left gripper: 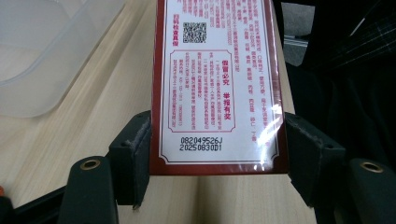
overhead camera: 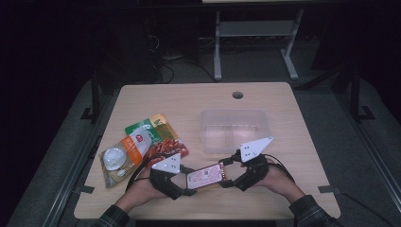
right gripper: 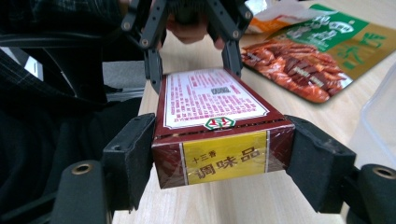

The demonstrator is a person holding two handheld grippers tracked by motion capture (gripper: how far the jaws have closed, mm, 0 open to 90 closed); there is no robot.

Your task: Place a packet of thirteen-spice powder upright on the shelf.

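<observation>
Both the left gripper [overhead camera: 188,185] and right gripper [overhead camera: 230,174] clamp the box [overhead camera: 206,176] endwise, so one should release first, gently.

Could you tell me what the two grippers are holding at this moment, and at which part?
Both hold one dark red box: the left gripper clamps one end across its sides, the right gripper the opposite end.

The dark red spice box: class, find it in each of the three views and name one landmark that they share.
High view: the dark red spice box lies low centre, between both grippers.
Left gripper view: upper centre, between the jaws.
Right gripper view: centre, yellow label end nearest.
Shared landmark: the clear plastic tub.
</observation>
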